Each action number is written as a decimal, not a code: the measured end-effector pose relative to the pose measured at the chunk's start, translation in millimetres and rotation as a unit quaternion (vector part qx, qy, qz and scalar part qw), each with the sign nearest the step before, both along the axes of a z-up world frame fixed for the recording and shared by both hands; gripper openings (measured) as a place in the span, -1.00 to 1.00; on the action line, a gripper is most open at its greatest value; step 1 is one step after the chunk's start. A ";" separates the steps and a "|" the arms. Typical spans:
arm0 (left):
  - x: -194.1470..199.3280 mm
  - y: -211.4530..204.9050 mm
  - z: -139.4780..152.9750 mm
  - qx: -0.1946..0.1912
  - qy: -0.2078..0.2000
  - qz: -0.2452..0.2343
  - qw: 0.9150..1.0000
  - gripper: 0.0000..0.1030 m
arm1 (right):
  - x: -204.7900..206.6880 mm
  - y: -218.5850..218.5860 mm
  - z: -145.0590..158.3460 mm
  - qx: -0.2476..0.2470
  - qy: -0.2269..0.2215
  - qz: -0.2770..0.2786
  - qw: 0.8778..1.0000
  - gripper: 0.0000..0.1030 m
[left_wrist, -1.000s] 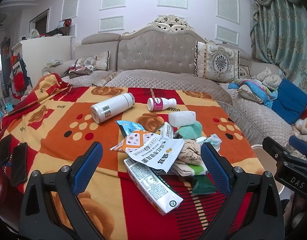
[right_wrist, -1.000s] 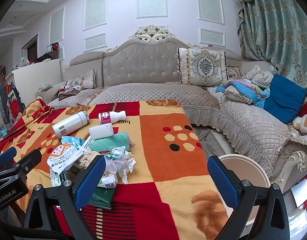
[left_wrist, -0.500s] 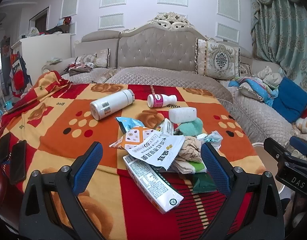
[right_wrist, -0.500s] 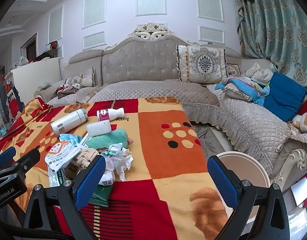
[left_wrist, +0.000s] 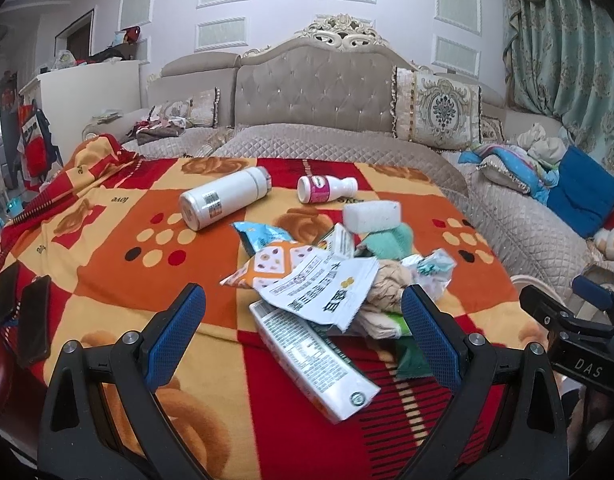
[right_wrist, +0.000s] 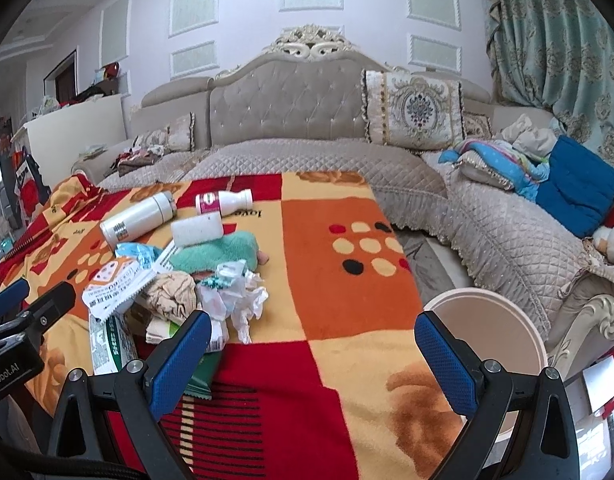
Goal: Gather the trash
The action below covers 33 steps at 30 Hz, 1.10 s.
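Observation:
A pile of trash lies on the orange and red blanket (left_wrist: 119, 264): a white printed wrapper (left_wrist: 327, 288), a long white carton (left_wrist: 315, 356), an orange snack bag (left_wrist: 267, 264), crumpled beige paper (left_wrist: 387, 284) and crumpled white tissue (right_wrist: 243, 296). A cream bin (right_wrist: 487, 320) stands on the floor to the right of the blanket. My left gripper (left_wrist: 303, 336) is open and empty, hovering just before the carton. My right gripper (right_wrist: 311, 352) is open and empty, over the blanket to the right of the pile.
A white flask (left_wrist: 223, 204), a small pink-labelled bottle (left_wrist: 327, 190), a white block (left_wrist: 371, 216) and a green cloth (right_wrist: 215, 254) lie behind the pile. Two dark phones (left_wrist: 23, 320) lie at the blanket's left edge. A quilted sofa (right_wrist: 507, 232) runs along the back and right.
Both grippers have risen and pulled back a little, so the pile sits slightly farther off and lower in both views. Both remain open and empty. No object has moved.

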State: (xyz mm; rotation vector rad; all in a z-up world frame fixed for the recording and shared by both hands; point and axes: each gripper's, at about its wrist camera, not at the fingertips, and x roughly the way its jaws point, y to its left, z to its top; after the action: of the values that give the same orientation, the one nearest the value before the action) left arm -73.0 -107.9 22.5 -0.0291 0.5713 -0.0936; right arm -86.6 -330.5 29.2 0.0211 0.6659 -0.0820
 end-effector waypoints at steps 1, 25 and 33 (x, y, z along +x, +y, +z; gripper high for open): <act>1.5 1.6 -2.1 0.001 0.006 -0.001 1.000 0.90 | 1.4 -0.1 -1.8 -0.003 0.006 0.002 1.000 0.96; 54.3 -6.0 -33.7 0.062 0.062 -0.005 0.996 0.90 | 22.3 -0.9 -30.3 0.076 0.106 0.056 0.990 0.96; 87.3 36.3 -36.7 0.069 0.072 0.059 0.993 0.90 | 32.4 13.0 -24.1 0.095 0.090 0.097 0.987 0.95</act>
State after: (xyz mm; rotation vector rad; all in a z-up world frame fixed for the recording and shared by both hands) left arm 14.3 -71.5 -14.1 0.0656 0.7169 0.0648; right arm -54.2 -317.4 5.1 0.1327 0.8516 0.1698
